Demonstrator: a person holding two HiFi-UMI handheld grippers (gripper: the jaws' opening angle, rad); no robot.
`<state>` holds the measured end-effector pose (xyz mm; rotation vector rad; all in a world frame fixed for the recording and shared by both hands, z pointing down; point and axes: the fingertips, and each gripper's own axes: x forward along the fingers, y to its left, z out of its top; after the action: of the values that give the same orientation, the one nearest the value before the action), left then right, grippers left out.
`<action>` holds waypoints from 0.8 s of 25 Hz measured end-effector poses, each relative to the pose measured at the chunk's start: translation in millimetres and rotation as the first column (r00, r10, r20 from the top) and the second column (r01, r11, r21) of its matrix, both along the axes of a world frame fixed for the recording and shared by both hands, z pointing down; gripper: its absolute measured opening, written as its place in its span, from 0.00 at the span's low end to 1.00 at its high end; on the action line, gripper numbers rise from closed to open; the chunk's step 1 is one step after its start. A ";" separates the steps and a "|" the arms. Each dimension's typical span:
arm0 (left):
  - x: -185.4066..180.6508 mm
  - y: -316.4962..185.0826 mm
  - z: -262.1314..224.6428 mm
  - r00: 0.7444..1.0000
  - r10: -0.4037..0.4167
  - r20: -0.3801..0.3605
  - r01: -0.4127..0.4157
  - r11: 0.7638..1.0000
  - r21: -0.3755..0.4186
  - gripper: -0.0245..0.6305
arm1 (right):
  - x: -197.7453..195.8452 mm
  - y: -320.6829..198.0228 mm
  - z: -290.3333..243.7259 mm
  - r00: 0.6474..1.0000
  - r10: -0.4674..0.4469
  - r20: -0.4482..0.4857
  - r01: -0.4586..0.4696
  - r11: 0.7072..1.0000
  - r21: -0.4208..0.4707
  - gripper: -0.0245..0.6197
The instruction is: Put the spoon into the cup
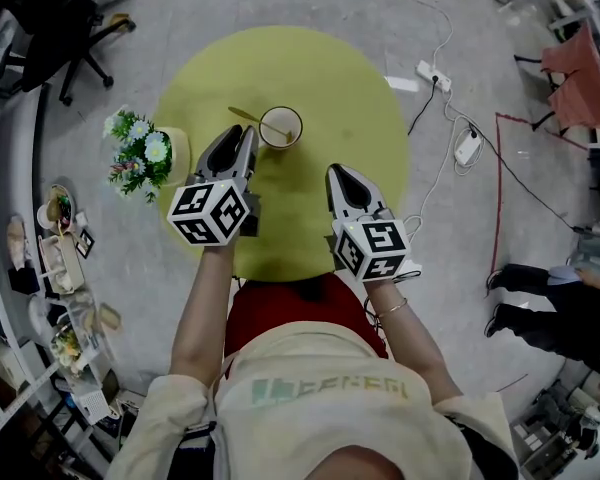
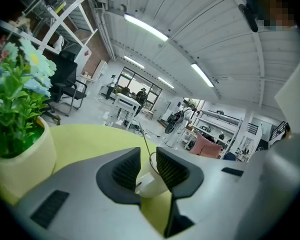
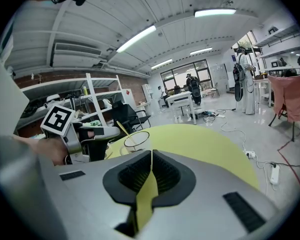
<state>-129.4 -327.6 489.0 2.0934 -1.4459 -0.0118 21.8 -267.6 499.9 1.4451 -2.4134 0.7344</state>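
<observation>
A round yellow-green surface stands on a grey workshop floor; from the head view one cup sits near its far edge with one spoon already leaning inside, and one flower pot at the left. In the left gripper view the left hand-held gripper is narrowly parted and empty, with the cup just beyond. In the right gripper view the right hand-held gripper is pinched together on nothing. The spoon looks thin, light, stiff and probably slick, best taken by its free handle; the cup seems glassy, breakable and easily tipped
</observation>
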 end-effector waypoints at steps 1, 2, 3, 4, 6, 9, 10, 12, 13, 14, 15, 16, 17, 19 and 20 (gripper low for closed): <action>-1.2 3.5 0.4 1.000 -0.002 0.003 0.002 1.000 -0.002 0.18 | -0.7 2.2 -0.4 1.000 -0.001 0.000 0.001 1.000 0.001 0.10; -2.4 7.4 0.8 1.000 -0.005 0.006 0.005 1.000 -0.005 0.18 | -1.3 4.7 -1.0 1.000 -0.002 0.000 0.002 1.000 0.002 0.10; -3.3 11.3 1.0 1.000 -0.008 0.009 0.008 1.000 -0.006 0.18 | -1.5 7.2 -1.6 1.000 -0.004 -0.001 0.004 1.000 0.004 0.10; -3.8 15.0 1.2 1.000 -0.012 0.012 0.012 1.000 -0.008 0.18 | -1.1 9.6 -2.3 1.000 -0.006 -0.001 0.006 1.000 0.006 0.10; -4.9 21.4 1.6 0.999 -0.025 0.022 0.025 1.000 -0.010 0.18 | 0.7 13.6 -3.7 1.000 -0.009 -0.001 0.009 1.000 0.012 0.10; -7.4 29.5 2.6 0.998 -0.042 0.047 0.043 0.999 -0.015 0.18 | 2.9 18.4 -6.0 1.000 -0.009 0.001 0.009 1.000 0.018 0.10; -8.4 32.2 2.8 0.997 -0.045 0.055 0.046 0.999 -0.017 0.18 | 3.1 20.0 -6.7 1.000 -0.009 0.002 0.009 1.000 0.020 0.10; -9.0 39.5 3.2 0.996 -0.048 0.069 0.049 0.999 -0.017 0.18 | 3.8 24.8 -7.9 1.000 -0.009 0.002 0.009 1.000 0.025 0.10; -8.5 44.3 3.2 0.996 -0.049 0.075 0.051 0.999 -0.016 0.18 | 4.7 28.3 -8.3 1.000 -0.010 0.002 0.010 1.000 0.028 0.10; -7.6 49.2 3.1 0.995 -0.051 0.080 0.052 0.999 -0.016 0.18 | 5.9 32.1 -8.8 1.000 -0.011 0.002 0.011 0.999 0.031 0.10; -6.5 54.1 2.7 0.995 -0.052 0.084 0.053 0.998 -0.015 0.18 | 7.2 35.8 -9.5 1.000 -0.011 0.001 0.011 0.999 0.033 0.10; -5.6 58.7 2.1 0.995 -0.054 0.087 0.055 0.998 -0.015 0.17 | 8.5 39.3 -10.4 1.000 -0.012 0.001 0.011 0.999 0.035 0.10; -5.1 63.1 1.3 0.995 -0.056 0.088 0.058 0.998 -0.015 0.17 | 9.5 42.6 -11.6 1.000 -0.012 0.000 0.012 0.999 0.037 0.10; -5.1 71.6 -0.2 0.994 -0.063 0.087 0.064 0.998 -0.016 0.15 | 10.3 48.5 -14.1 1.000 -0.013 0.000 0.013 0.999 0.041 0.10; -5.5 75.5 -0.6 0.994 -0.066 0.087 0.068 0.998 -0.017 0.15 | 10.4 50.9 -15.4 1.000 -0.014 0.000 0.014 0.999 0.043 0.10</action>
<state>-134.9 -252.2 488.4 2.0512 -1.5605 0.0677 32.2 -216.6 484.5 1.4431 -2.4511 0.6836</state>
